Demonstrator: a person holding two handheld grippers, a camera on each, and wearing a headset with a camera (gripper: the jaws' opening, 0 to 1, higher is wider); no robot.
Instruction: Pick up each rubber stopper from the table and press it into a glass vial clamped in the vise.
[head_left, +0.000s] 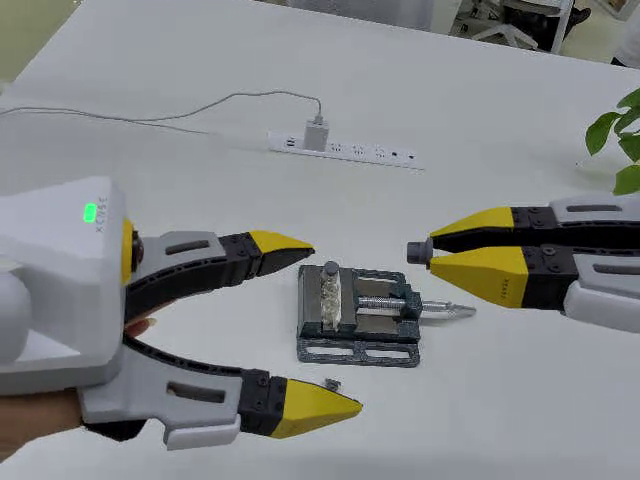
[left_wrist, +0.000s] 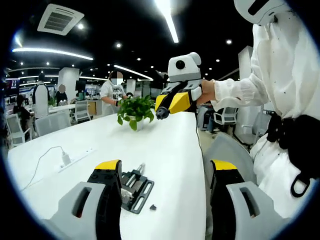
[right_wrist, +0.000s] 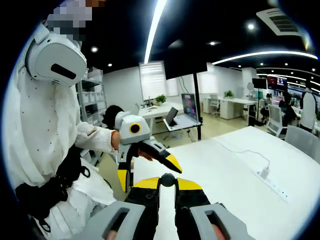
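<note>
From above the person's shoulders, the left gripper (head_left: 335, 326) is at the near left, its jaws spread wide with nothing between them. Just past its tips the vise (head_left: 365, 352) stands on the white table (head_left: 480, 100). The glass vial (head_left: 329, 300) lies clamped in it, with a dark grey round piece at its far end. The right gripper (head_left: 432, 252) is held in from the right, its jaws pinched onto a dark rubber stopper (head_left: 417, 251) that pokes out past the tips, near the vise but apart from it. A small dark bit (head_left: 333, 384) lies just in front of the vise, and a power strip (head_left: 345, 148) sits farther back. In the left gripper view, the spread jaws frame the vise, and the right gripper hangs high beyond it with the stopper at its tips and a potted plant (left_wrist: 134, 109) behind. In the right gripper view, the stopper sits squeezed between the two yellow tips, and the left gripper gapes opposite.
</note>
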